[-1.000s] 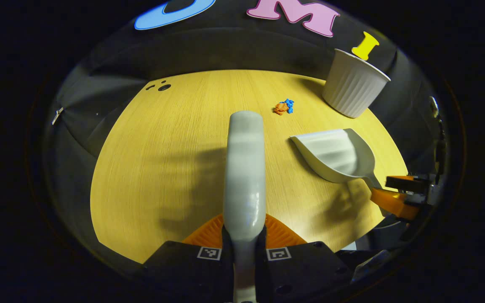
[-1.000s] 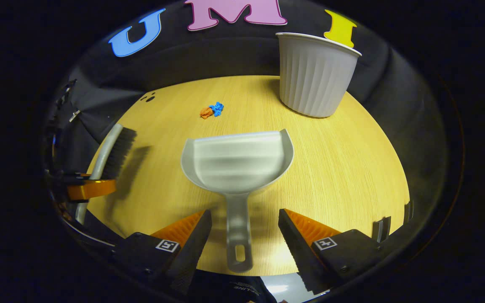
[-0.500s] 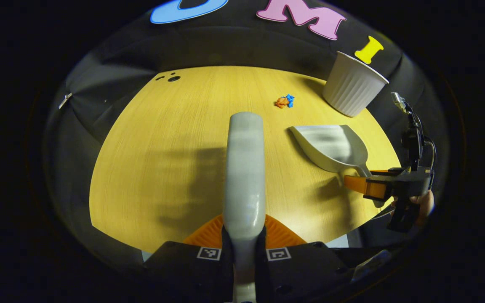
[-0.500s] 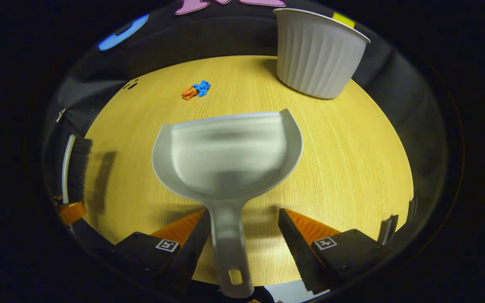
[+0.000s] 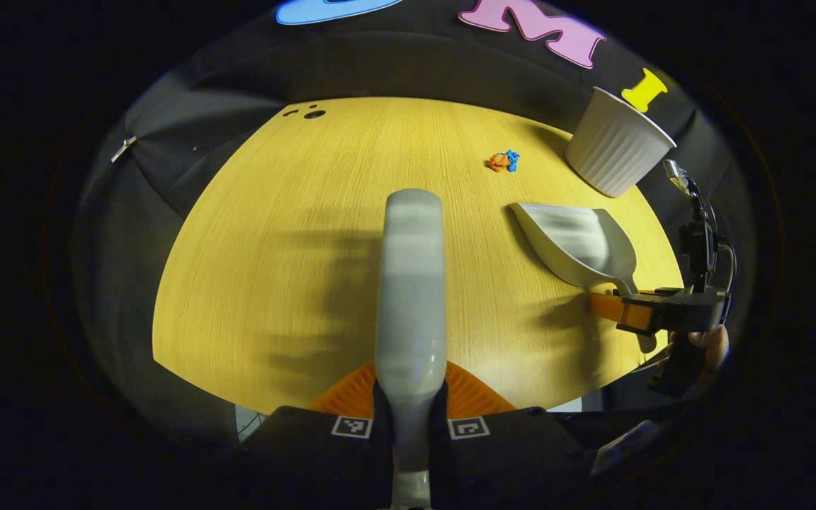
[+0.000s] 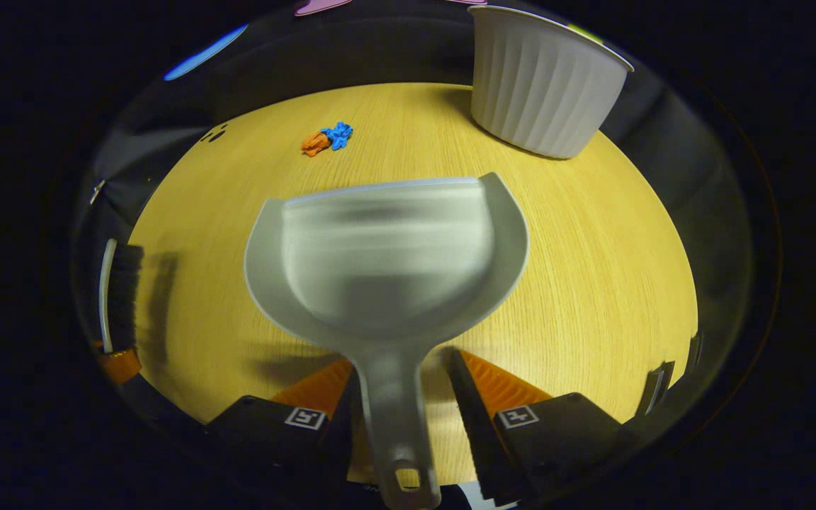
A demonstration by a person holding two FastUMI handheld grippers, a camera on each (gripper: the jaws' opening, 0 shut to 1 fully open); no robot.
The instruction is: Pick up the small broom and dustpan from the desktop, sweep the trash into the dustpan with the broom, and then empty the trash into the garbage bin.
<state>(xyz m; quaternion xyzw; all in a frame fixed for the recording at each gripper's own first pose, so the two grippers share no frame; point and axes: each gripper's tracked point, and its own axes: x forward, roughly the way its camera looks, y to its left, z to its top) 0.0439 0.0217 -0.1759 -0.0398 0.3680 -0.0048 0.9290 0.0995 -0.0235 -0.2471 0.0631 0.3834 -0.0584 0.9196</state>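
The left gripper (image 5: 411,397) was closed on the handle of the small broom (image 5: 411,283), both fingers pressing on it, and the broom pointed forward over the wooden surface (image 5: 273,248). In the right gripper view the bristles were visible at the far left edge.

The right gripper (image 6: 397,397) had its fingers on both sides of the handle of the dustpan (image 6: 387,262). The left finger seemed to touch the handle, but a small gap appeared at the right finger, so I could not tell if the grip was already firm. The pan appeared slightly lifted or tilted, with its open edge toward the back of the surface.

The trash (image 6: 326,139), a small orange and blue lump, lay well ahead of the dustpan, and the white ribbed garbage bin (image 6: 542,92) stood near the far right edge.

I judged that the picking-up step was almost finished and the sweeping had not yet begun. The next move called for a secure hold on the dustpan, then placing its front edge flat on the surface just beside the trash, with the broom brought down on the opposite side to push the lump in.
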